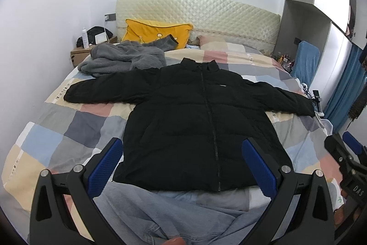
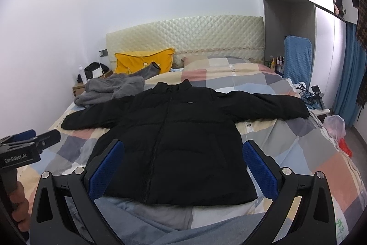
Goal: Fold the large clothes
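Both cameras sit low at the foot of the bed (image 1: 41, 130), looking along it toward the headboard (image 1: 197, 13). Each one peeks out between its own two blue fingers. The left wrist view sits a bit more to the left of the black jacket (image 1: 197, 121), so the jacket's zip leans right of the middle. The right wrist view sits more to the right of the jacket (image 2: 174, 139). Both are near its bottom edge. Both views share the whole jacket, the yellow pillow (image 2: 144, 61) and the grey fleece (image 2: 110, 88) behind it
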